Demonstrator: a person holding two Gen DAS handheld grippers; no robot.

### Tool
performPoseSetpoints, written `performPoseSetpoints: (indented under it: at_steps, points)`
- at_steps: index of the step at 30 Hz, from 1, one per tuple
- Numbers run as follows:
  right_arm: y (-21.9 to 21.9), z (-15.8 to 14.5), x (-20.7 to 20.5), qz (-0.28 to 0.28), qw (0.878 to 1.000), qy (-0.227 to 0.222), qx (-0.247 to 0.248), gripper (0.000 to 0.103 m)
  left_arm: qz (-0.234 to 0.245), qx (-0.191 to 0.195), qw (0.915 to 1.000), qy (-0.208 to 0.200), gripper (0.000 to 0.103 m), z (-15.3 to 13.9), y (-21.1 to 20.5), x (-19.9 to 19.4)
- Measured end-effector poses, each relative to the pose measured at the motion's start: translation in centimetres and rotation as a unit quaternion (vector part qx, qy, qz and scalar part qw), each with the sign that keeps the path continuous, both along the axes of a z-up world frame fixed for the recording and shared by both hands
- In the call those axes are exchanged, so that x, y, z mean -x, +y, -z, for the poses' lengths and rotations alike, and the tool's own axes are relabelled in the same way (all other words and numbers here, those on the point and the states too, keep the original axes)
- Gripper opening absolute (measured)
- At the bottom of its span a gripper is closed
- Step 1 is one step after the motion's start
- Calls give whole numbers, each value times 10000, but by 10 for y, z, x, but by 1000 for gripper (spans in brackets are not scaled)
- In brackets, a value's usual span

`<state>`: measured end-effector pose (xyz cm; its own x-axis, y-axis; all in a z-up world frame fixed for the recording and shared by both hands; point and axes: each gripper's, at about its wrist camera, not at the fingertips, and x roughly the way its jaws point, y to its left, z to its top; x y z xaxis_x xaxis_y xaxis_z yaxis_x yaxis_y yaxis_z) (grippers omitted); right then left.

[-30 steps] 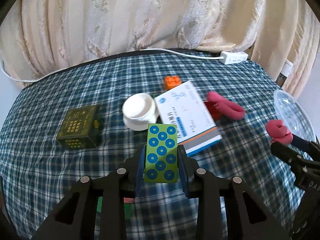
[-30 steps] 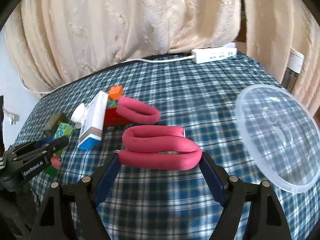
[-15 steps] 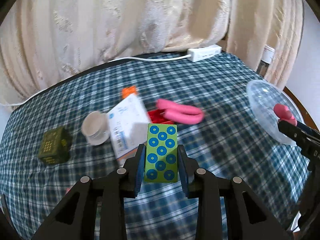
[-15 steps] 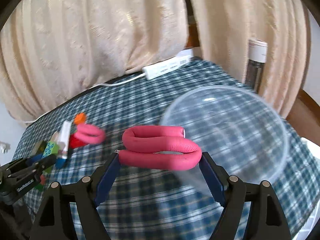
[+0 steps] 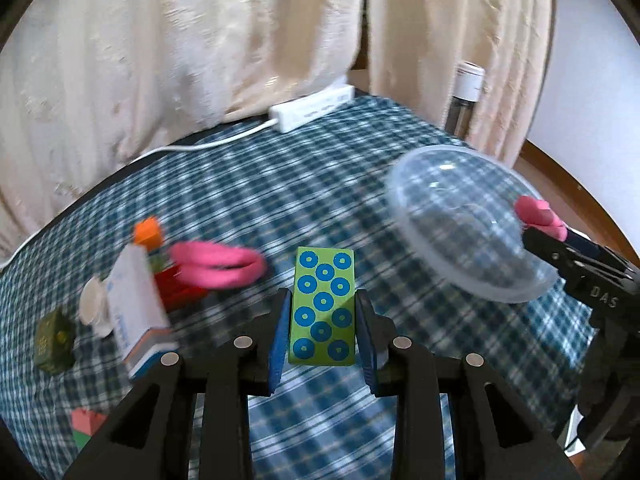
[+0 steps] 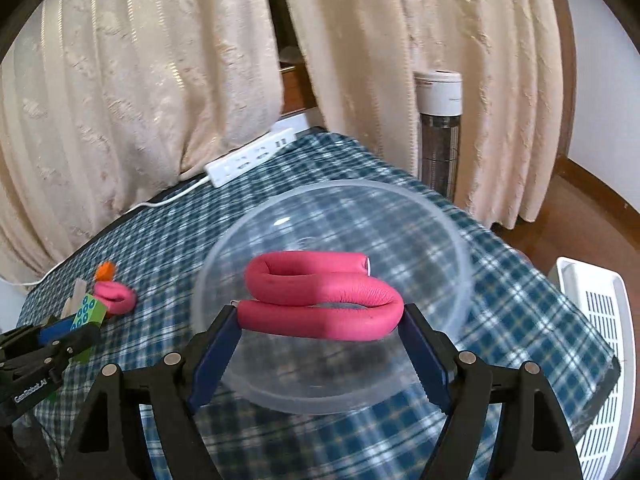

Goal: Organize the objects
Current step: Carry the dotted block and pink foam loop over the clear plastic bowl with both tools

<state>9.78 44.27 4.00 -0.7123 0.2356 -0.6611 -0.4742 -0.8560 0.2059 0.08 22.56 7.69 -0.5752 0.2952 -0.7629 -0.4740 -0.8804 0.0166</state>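
My left gripper (image 5: 323, 312) is shut on a green block with blue rings (image 5: 323, 306), held above the checked tablecloth (image 5: 280, 200). My right gripper (image 6: 320, 322) is shut on a bent pink foam tube (image 6: 320, 300), which hangs over a clear plastic bowl (image 6: 420, 224) on the table's right side. In the left wrist view the bowl (image 5: 460, 220) lies to the right, with the right gripper (image 5: 560, 240) and its pink tube (image 5: 538, 214) at the bowl's right rim. The left gripper (image 6: 70, 334) with the green block (image 6: 86, 314) shows at the left of the right wrist view.
On the left lie a second pink tube (image 5: 218, 266), red and orange bricks (image 5: 148, 232), a white and blue box (image 5: 138, 312), a white cap (image 5: 94, 308) and a dark green box (image 5: 54, 340). A white power strip (image 6: 250, 158) lies at the back edge. A white basket (image 6: 600, 340) stands off the table's right.
Both grippers have swung to the right with their loads. The bowl now lies under the pink tube, and the cluster of loose objects has slid to the left of the left wrist view.
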Motion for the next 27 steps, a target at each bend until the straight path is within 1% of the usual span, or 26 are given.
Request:
performPoseSetpoints:
  at_steps: [8, 15, 22, 27]
  points:
    - [32, 4, -9, 200, 9997, 56, 91, 83, 433, -27, 9988, -210, 32, 3, 51, 10]
    - [49, 2, -6, 241, 9996, 106, 53, 83, 717, -1, 9971, -256, 32, 7, 90, 22]
    - [60, -1, 4, 234, 9997, 92, 52, 83, 927, -21, 9950, -379, 32, 14, 118, 38]
    - [64, -3, 13, 230, 9997, 40, 22, 84, 1004, -78, 9938, -477, 32, 19, 128, 47]
